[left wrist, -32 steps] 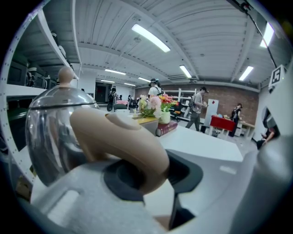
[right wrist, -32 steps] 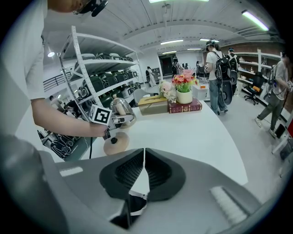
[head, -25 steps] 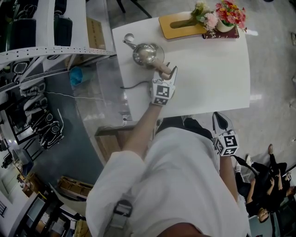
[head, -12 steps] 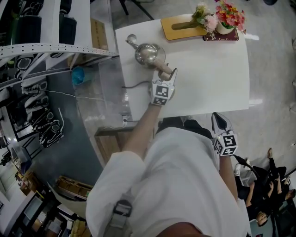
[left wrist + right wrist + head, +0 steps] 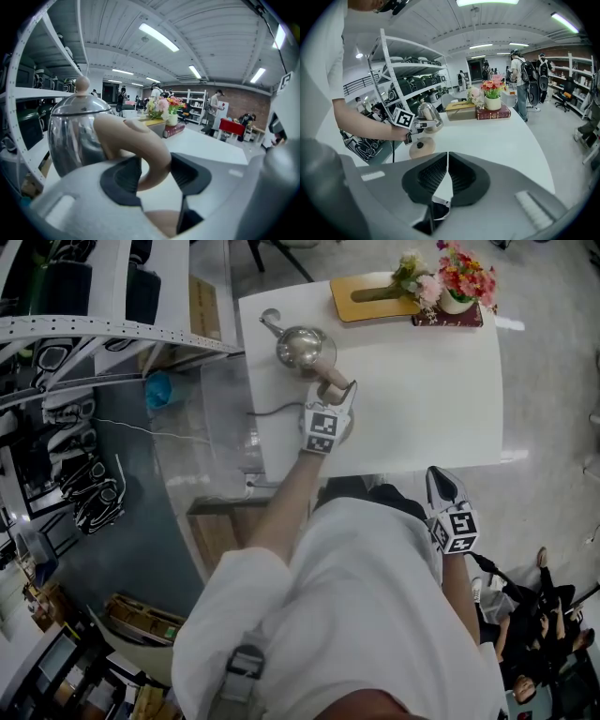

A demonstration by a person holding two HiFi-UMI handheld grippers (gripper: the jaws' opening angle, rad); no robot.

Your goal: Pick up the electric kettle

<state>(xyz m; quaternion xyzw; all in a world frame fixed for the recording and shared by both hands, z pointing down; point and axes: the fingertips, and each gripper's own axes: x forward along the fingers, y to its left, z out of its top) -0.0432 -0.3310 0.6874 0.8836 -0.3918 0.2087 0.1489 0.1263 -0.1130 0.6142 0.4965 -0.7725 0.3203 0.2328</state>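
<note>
The steel electric kettle (image 5: pixel 302 348) stands upright on the white table (image 5: pixel 422 390), near its left edge. Its tan handle (image 5: pixel 136 136) passes between the jaws of my left gripper (image 5: pixel 339 388). Those jaws have just been opening: the pads flank the handle loosely, with a gap showing on the left side. From the left gripper (image 5: pixel 154 171) view the kettle's body (image 5: pixel 77 126) fills the left. The round tan base (image 5: pixel 421 146) lies on the table just short of the kettle (image 5: pixel 426 112). My right gripper (image 5: pixel 439 482) hangs off the table's near edge, its jaws (image 5: pixel 447 176) shut on nothing.
A vase of flowers (image 5: pixel 464 273) on a dark book (image 5: pixel 450 317) and a yellow box (image 5: pixel 370 296) sit at the table's far edge. A power cord (image 5: pixel 277 412) trails off the left edge. Metal shelving (image 5: pixel 103 334) stands to the left. People stand in the background.
The left gripper stays at the kettle's handle and the kettle has not moved. The right gripper holds its place. Only the head camera has shifted slightly.
</note>
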